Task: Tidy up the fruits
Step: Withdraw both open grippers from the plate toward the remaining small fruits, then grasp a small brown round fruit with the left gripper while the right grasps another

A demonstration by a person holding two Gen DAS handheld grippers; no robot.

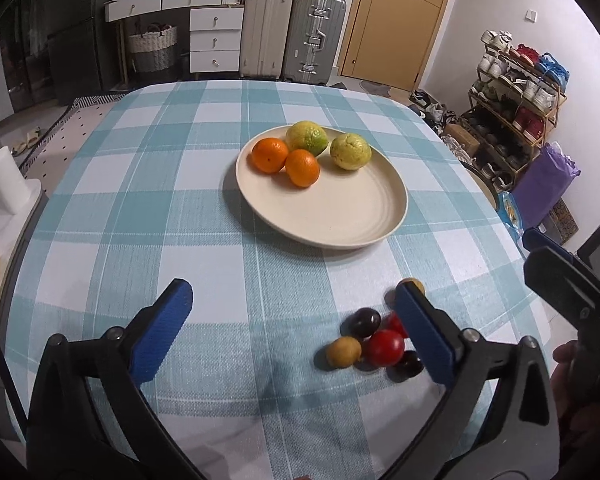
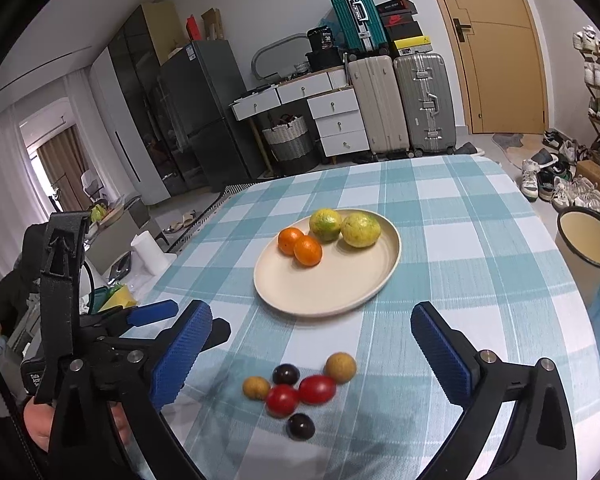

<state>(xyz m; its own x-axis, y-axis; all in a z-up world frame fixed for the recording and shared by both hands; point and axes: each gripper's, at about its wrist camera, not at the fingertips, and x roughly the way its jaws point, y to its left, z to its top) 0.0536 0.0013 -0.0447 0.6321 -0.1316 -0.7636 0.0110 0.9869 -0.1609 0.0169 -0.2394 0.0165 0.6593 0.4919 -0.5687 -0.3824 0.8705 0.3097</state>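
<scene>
The fruit lay in two groups on a table under a woven-looking cloth checked in pale teal and white. On a round, cream plate with a low raised rim sat two oranges, touching each other, and two yellow-green citrus fruits with dimpled skin — all crowded on the far half, the near half bare. Well apart from the plate, nearer the cameras, a loose cluster of small fruits rested on the cloth: two glossy red tomatoes, two dark round ones and two dull tan ones.

The left gripper hung over bare cloth with its jaws spread wide and nothing between them; its ribbed blue pads were rubbery on black plastic arms, and the right-hand pad hid part of the cluster. The right gripper likewise stood wide apart, the cluster lying just below the gap but untouched.

Beyond the table stood hard-shell suitcases, white drawers, a woven basket and a tan door. The left view alone showed a loaded shoe rack and a purple bag; only the right view showed the whole cluster, a dark fridge, a curtained window and a cream bucket beside the table.
</scene>
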